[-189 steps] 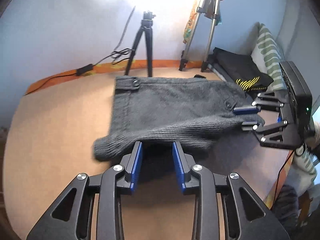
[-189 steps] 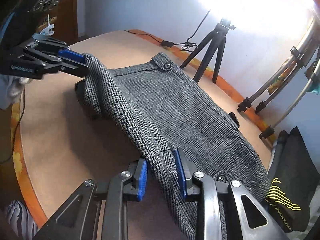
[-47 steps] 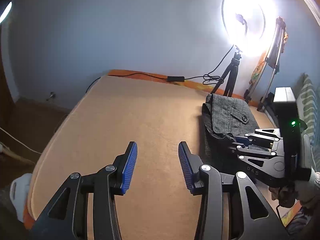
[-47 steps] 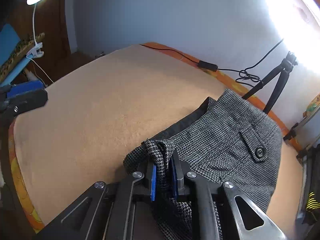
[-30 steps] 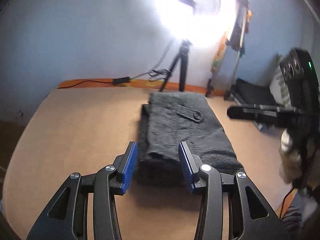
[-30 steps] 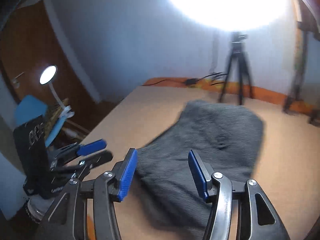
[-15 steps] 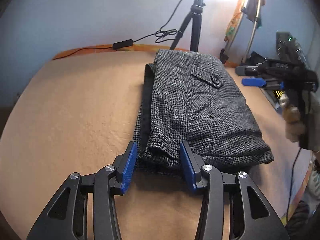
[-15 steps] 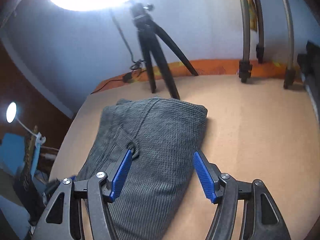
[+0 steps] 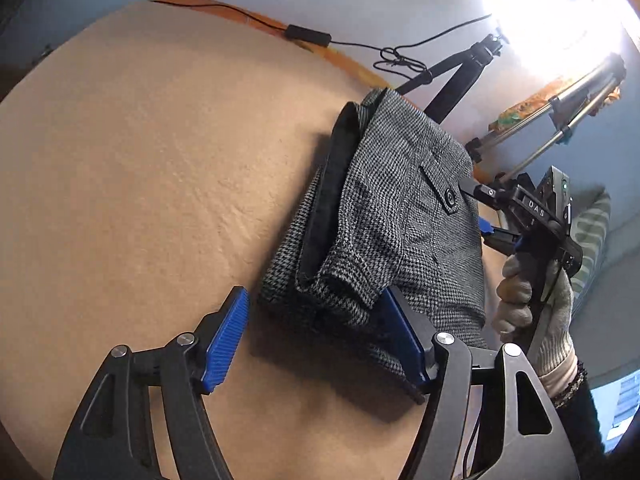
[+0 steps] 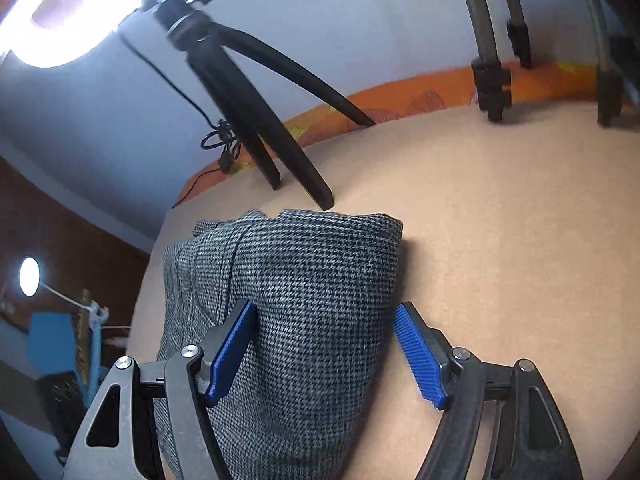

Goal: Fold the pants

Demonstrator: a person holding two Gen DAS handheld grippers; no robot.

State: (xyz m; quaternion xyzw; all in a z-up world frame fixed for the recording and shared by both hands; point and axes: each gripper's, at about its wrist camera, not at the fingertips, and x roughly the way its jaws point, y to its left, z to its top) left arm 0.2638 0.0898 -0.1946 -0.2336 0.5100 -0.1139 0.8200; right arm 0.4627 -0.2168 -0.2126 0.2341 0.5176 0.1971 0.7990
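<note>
The grey houndstooth pants [image 9: 396, 216] lie folded into a compact bundle on the tan table [image 9: 140, 168], button pocket on top. My left gripper [image 9: 316, 336] is open and straddles the near corner of the bundle, its right pad under a raised fold. My right gripper [image 10: 326, 350] is open, jaws wide around the far edge of the pants [image 10: 304, 304]. In the left wrist view the right gripper [image 9: 520, 216] sits at the bundle's right side, held by a gloved hand.
A black tripod [image 10: 248, 92] stands just behind the pants, with a ring light above. Metal stand legs [image 10: 492, 68] rest on the orange table border [image 10: 420, 96]. A cable and adapter [image 9: 306, 34] run along the back edge.
Both grippers have moved in closer to the folded pants. The left now straddles the near corner and the right straddles the opposite edge. Both stay open.
</note>
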